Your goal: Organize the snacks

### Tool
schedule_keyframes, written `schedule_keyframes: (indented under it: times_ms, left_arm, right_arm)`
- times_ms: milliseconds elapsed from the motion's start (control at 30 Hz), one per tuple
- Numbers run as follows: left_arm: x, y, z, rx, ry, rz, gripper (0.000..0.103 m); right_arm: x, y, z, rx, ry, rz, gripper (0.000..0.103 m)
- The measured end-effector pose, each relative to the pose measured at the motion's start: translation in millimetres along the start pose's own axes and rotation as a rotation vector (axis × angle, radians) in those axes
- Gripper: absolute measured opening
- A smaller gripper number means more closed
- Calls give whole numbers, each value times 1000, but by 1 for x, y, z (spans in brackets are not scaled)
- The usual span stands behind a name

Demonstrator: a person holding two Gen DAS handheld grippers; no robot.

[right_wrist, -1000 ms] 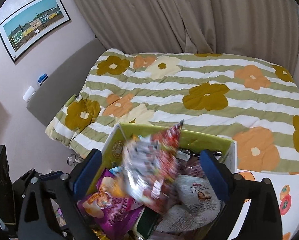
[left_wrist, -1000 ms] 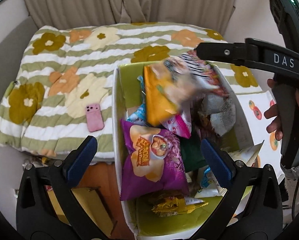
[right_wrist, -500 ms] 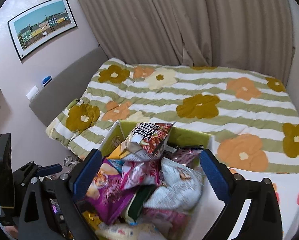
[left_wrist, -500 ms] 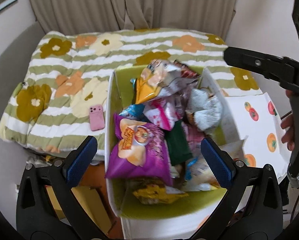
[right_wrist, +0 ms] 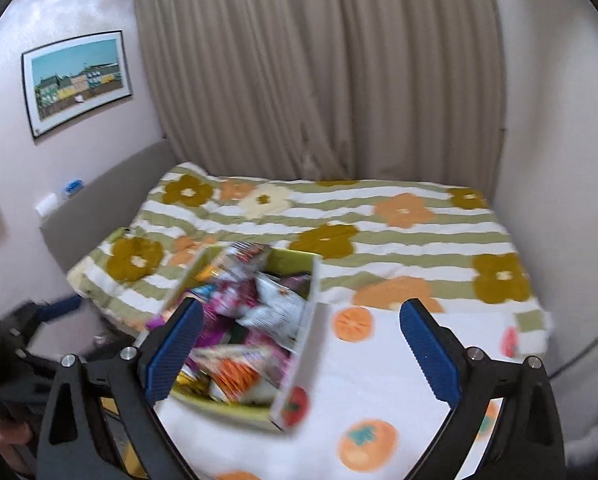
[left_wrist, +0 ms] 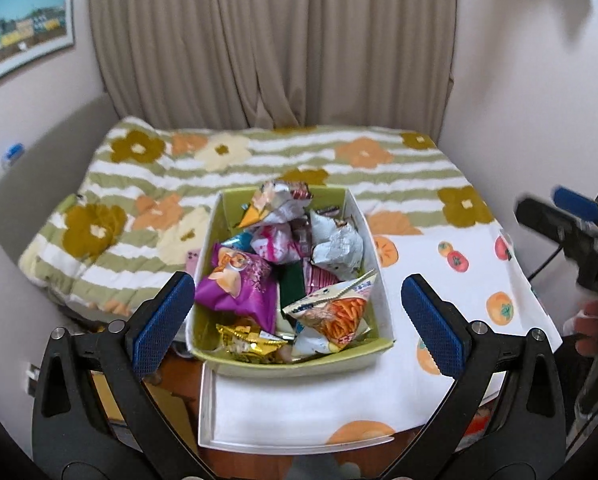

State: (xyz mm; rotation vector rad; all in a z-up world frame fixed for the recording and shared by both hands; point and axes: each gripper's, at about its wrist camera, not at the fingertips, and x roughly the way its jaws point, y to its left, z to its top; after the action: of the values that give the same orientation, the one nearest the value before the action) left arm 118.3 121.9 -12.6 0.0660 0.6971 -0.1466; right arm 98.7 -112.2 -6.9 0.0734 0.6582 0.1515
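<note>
A green-lined box [left_wrist: 223,216] full of snack packets stands on a white table with a fruit-print cloth [left_wrist: 451,280]. Inside lie a purple chip bag [left_wrist: 239,284], an orange-stick packet [left_wrist: 335,312], a crumpled white bag [left_wrist: 339,244] and a gold wrapper [left_wrist: 247,336]. My left gripper [left_wrist: 295,312] hangs open above the box's near end, holding nothing. My right gripper [right_wrist: 299,356] is open too, above the box [right_wrist: 303,324] and cloth, blurred. It also shows at the right edge of the left wrist view as the right gripper [left_wrist: 571,216], held by a hand [left_wrist: 589,328].
A bed with a flower-striped quilt [left_wrist: 259,160] lies behind the table, curtains [left_wrist: 275,40] beyond. A pink phone [left_wrist: 191,258] peeks out left of the box. A framed picture [right_wrist: 77,80] hangs on the left wall. Brown floor [left_wrist: 171,408] shows left of the table.
A snack bag dropped from the right gripper into the box. Both grippers pulled up and back from the box, so it looks smaller. The right gripper swung out to the right.
</note>
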Motion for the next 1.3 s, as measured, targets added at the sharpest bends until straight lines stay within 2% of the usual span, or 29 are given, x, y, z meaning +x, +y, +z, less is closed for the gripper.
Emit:
schedule_keyframes:
  times_ms: [67,200,333,667,1300]
  left_arm:
    - [-16,-9,-7,-3,-33,28,103]
    - [-38,-19,-18,-4,-82,31,103]
    - [-53,-33,-29,3,-111,35,103]
    - [-59,-45,-40,-11,-117,20,103]
    - [-59,-51,-40,-13,-114,21,103]
  right_arm:
    - [-20,-6,-14,-9,-11,-53,98]
    - [-46,-15,-34,-11,-29,-136,98]
    - [-62,-22,-49,11,-30,-177,98]
    - [-76,-28,-67,40,-31,-201,98]
    - [-79,-33,-69,51,-37,-217,98]
